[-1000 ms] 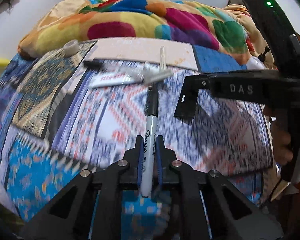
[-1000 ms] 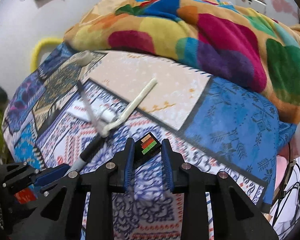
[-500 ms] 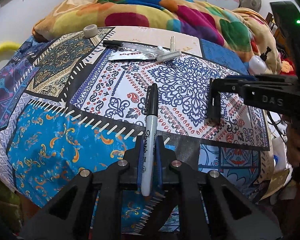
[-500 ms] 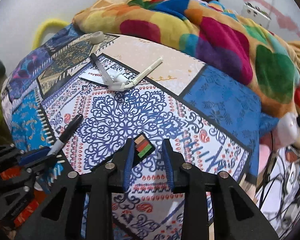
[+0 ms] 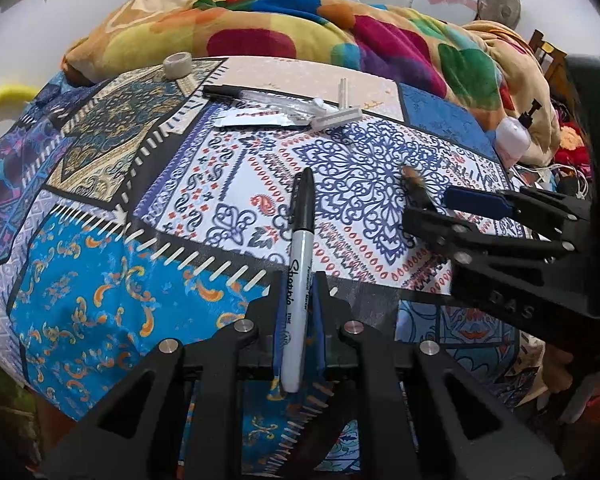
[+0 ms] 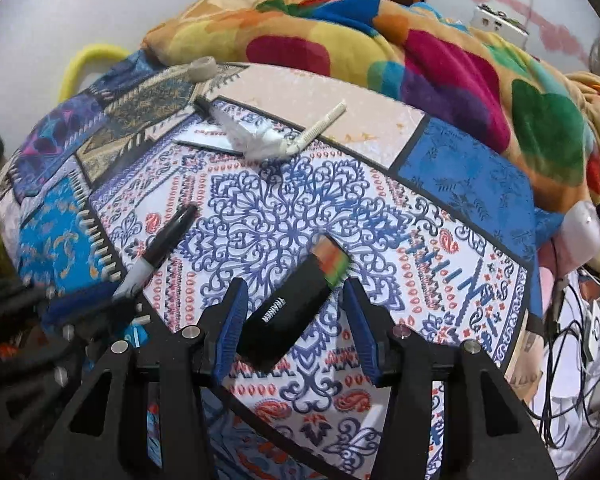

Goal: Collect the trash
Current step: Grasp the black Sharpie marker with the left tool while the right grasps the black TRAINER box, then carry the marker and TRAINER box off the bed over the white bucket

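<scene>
A black-and-grey Sharpie marker point(image 5: 298, 280) sticks forward out of my left gripper point(image 5: 298, 320). The blue pads still press its barrel, though the jaws are starting to open. A black box marked TRIMMER point(image 6: 288, 312), with an orange and green end, lies slantwise between the blue pads point(image 6: 230, 320) of my right gripper point(image 6: 296, 316). Those jaws are opening and neither pad touches the box. The right gripper point(image 5: 440, 208) shows at the right of the left wrist view, over the patterned bedspread point(image 5: 204, 168). At the lower left of the right wrist view are my left gripper point(image 6: 100, 312) and the marker point(image 6: 168, 240).
Farther back on the bed lie a tape roll point(image 5: 178, 64), a black pen in a clear wrapper point(image 5: 236, 94), a white flat packet point(image 5: 252, 120) and a white razor point(image 5: 336, 118). A colourful blanket point(image 5: 284, 28) is heaped behind. A pale pump bottle point(image 5: 512, 140) and cables point(image 6: 572, 352) sit at the right.
My right jaws have widened and no longer press the black box, which now lies loose between them. Both grippers have drawn back toward the bed's near edge. The marker stays in the left gripper.
</scene>
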`<act>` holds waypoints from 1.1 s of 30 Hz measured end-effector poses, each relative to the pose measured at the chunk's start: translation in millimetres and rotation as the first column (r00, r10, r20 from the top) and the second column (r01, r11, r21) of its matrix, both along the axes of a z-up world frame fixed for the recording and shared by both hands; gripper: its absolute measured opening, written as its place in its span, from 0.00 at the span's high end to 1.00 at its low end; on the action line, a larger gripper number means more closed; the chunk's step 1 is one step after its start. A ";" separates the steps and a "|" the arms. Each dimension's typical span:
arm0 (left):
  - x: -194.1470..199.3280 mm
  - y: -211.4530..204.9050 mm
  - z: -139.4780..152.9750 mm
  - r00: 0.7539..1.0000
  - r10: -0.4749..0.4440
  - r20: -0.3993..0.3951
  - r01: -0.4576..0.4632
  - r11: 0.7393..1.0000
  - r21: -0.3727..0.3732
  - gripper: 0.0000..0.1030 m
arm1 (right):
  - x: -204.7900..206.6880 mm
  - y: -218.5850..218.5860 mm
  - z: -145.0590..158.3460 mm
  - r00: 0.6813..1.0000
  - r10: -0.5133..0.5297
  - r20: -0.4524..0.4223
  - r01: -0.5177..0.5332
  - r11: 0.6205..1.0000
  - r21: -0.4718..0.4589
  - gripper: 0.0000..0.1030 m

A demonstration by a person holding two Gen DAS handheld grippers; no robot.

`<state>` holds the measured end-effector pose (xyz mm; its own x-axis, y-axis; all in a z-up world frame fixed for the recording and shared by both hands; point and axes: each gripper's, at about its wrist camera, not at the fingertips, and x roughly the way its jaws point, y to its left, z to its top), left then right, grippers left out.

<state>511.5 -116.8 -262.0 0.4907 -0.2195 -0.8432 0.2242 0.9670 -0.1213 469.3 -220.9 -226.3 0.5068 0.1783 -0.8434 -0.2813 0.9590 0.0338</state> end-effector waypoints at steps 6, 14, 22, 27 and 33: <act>8.0 -8.4 -0.7 1.000 -0.003 0.011 0.003 1.000 -0.005 0.86 | 1.1 -21.1 1.0 1.000 0.015 -0.019 -0.014 0.999 0.044 0.73; 11.0 -19.1 -1.4 0.999 -0.001 0.033 0.000 0.999 0.037 0.91 | 3.2 -13.9 1.6 0.999 0.046 0.004 -0.046 0.999 0.027 0.78; -5.4 -9.9 9.6 1.000 0.021 0.016 -0.021 1.000 0.010 0.90 | -10.1 -17.9 11.4 0.999 0.033 0.007 -0.033 0.997 0.069 0.79; -22.5 -1.0 36.8 0.997 0.047 0.056 -0.046 0.999 -0.013 0.90 | -21.5 -18.1 33.0 0.999 0.024 0.030 -0.026 0.996 0.091 0.79; -48.2 14.7 75.0 0.991 0.077 0.114 -0.073 0.996 -0.042 0.90 | -40.4 -6.6 73.0 0.994 0.043 0.098 -0.053 0.994 0.097 0.79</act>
